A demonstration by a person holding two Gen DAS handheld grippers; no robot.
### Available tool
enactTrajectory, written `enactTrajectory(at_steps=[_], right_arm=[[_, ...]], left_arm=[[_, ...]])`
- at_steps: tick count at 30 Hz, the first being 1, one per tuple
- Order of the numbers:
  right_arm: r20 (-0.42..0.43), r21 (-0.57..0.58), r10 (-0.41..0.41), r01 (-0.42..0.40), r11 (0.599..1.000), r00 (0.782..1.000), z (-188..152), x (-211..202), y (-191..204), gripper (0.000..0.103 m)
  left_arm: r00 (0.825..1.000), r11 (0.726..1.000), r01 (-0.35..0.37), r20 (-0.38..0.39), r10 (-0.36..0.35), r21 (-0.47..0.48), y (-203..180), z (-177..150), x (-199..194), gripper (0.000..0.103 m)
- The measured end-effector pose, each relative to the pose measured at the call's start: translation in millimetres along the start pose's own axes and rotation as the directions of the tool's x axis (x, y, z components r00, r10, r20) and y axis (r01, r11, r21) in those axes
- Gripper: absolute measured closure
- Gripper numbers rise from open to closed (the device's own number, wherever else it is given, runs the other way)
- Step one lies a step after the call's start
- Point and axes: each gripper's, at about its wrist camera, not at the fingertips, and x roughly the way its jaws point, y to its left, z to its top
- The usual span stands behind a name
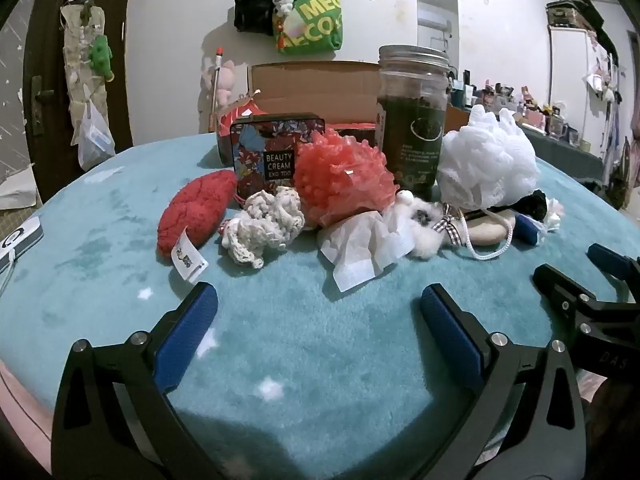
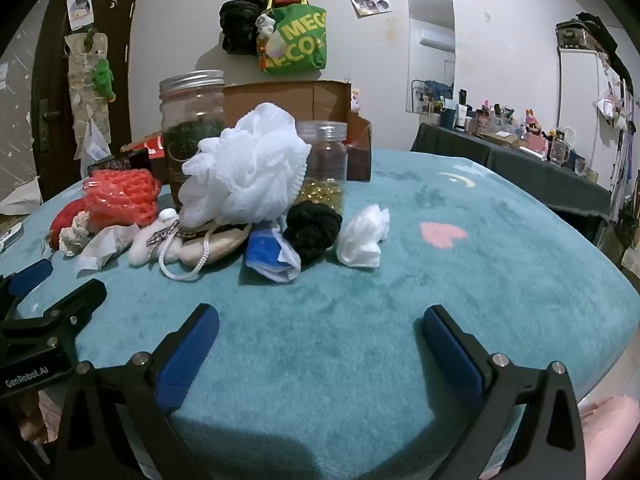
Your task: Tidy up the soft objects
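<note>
Teal plush blanket (image 2: 360, 340) under white walls (image 2: 500, 60); both grippers' jaws wide, empty.

Two low, side-by-side views, same pile (image 1: 360, 204).

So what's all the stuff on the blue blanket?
bath puff: 1, white, right of the dark jar
bath puff: 1, coral, middle
plush pad: 1, red, far left
crochet bundle: 1, cream, front
tissue: 1, white, front
black yarn ball: 1, right
jar: 1, dark contents, behind
jar: 1, gold beads
tin: 1, floral
cardboard box: 1, brown, back
left claw: open, empty
right claw: open, empty
</note>
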Motion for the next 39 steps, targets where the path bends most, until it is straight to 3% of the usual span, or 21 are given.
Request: enactTrajectory(at_steps=[39], right_arm=[[-0.001,-0.009,-0.007,0.007,1.000,1.000,0.2,0.9,2.5,0.000]], left_arm=[[1.000,1.000,0.002,-0.012,-0.002,-0.003,0.6,-1.0,2.0,0.000]])
